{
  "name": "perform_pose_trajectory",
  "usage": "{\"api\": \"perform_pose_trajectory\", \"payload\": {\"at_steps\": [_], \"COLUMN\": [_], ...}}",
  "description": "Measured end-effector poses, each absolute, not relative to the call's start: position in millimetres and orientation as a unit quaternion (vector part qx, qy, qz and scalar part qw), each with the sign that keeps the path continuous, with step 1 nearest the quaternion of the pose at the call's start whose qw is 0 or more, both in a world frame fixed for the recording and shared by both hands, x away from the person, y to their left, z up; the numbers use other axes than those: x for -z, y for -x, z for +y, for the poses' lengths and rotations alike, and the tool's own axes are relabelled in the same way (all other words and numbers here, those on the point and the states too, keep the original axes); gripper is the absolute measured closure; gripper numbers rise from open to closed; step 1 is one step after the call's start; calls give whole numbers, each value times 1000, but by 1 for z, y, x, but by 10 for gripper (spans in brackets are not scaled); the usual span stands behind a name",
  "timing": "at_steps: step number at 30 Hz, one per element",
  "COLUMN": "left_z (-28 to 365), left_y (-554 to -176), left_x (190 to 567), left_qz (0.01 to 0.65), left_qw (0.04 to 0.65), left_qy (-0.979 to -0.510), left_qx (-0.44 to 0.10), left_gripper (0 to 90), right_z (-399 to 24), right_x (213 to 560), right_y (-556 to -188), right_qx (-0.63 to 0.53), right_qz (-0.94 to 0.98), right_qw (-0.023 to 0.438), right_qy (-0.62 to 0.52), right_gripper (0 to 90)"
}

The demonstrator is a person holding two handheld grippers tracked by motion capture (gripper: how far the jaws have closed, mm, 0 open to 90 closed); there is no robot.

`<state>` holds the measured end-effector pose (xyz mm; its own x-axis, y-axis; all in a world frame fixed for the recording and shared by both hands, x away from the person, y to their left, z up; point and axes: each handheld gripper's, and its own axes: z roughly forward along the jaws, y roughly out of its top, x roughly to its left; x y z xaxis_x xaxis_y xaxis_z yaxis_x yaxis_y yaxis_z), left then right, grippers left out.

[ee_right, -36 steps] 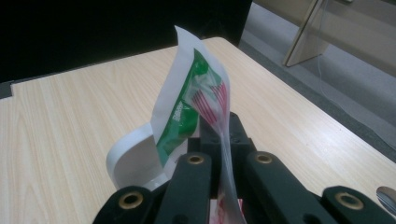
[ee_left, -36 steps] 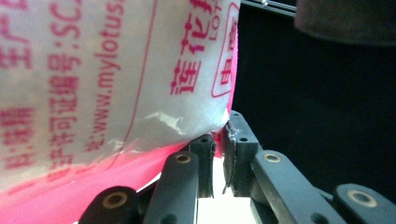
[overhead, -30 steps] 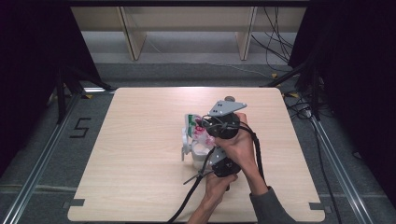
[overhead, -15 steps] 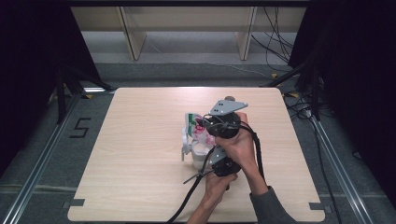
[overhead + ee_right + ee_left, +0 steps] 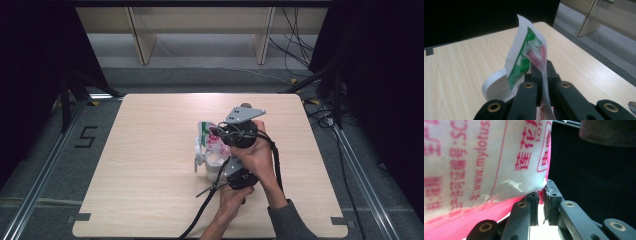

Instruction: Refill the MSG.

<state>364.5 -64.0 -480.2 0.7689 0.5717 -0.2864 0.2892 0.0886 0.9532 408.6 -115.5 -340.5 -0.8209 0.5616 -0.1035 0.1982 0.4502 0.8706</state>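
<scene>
in the right gripper view we see our right gripper (image 5: 541,72) pressed together on the thin edge of a plastic packet (image 5: 529,57), white with green and red print, which stands up out of the jaws toward 12 o'clock. just past the packet, at about 9 o'clock of the jaws, a white cup (image 5: 496,86) shows its curved rim on the wooden table (image 5: 461,70).

in the left gripper view our left gripper (image 5: 541,202) is nearly closed too, pinching the lower corner of the same packet (image 5: 481,160), whose white face with pink lettering spreads from the jaws toward 10 o'clock (the print is close and partly blurred).

in the high view both hands meet near the middle of the table (image 5: 140,150), slightly toward 3 o'clock: the right gripper (image 5: 225,134) lies farther from us under its grey plate, the left gripper (image 5: 222,170) nearer. the packet (image 5: 210,135) is held between them, above the cup (image 5: 212,162). black cable trails off toward 6 o'clock.
</scene>
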Motion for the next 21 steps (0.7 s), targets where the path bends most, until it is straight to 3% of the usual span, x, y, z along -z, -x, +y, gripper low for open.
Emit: {"api": "perform_pose_trajectory", "payload": {"at_steps": [21], "left_z": [-63], "left_y": [-364], "left_x": [479], "left_qz": [325], "left_qw": [664], "left_qy": [-665], "left_qx": [-108], "left_gripper": [827], "right_z": [-112], "right_x": [340], "right_y": [-407], "right_qx": [-463], "right_qz": [834], "right_qw": [190], "right_qy": [-232], "right_gripper": [900]}}
